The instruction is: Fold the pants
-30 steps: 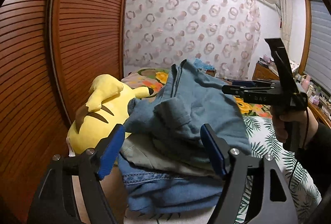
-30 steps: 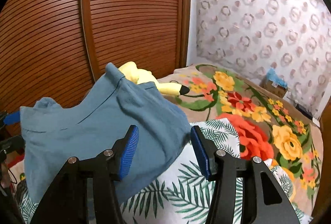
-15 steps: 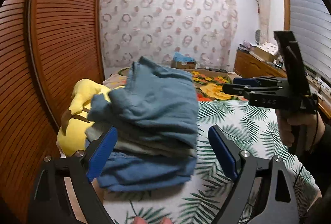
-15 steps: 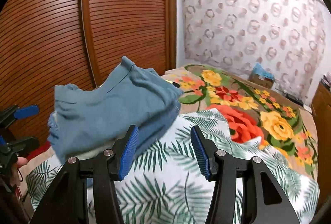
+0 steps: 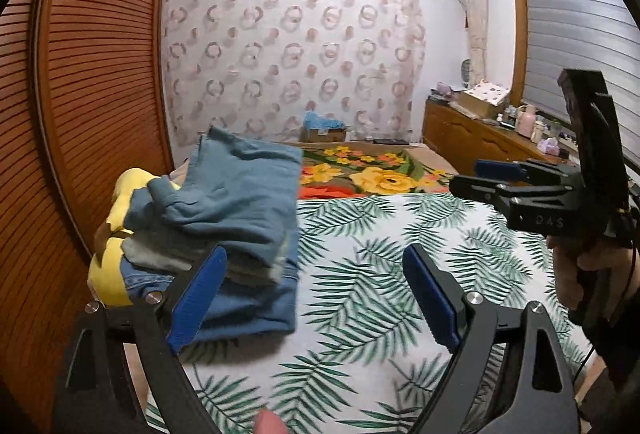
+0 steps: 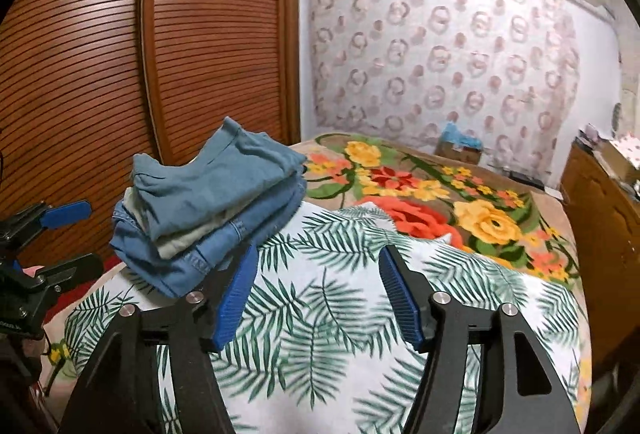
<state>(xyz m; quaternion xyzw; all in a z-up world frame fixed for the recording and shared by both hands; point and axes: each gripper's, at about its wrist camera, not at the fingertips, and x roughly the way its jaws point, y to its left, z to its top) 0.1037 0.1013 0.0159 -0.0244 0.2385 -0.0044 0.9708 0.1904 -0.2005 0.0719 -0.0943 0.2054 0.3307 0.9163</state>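
Half of yellow plush toy (image 5: pixel 105 274) hidden behind folded pants (image 5: pixel 236 201).

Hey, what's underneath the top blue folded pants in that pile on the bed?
Under the top blue pants sits a pale grey-green folded garment, then denim jeans on the leaf-print sheet. Each lower garment shows only its edges; the rest is covered.

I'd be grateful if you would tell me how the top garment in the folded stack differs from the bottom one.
The top garment is a soft grey-blue, while the bottom garment is a brighter denim blue. The top garment has a plain, matte surface; the bottom garment shows stitched seams along its edge. The top garment sits rumpled, one corner sticking up; the bottom garment lies flatter on the leaf-print cover. Both are folded.
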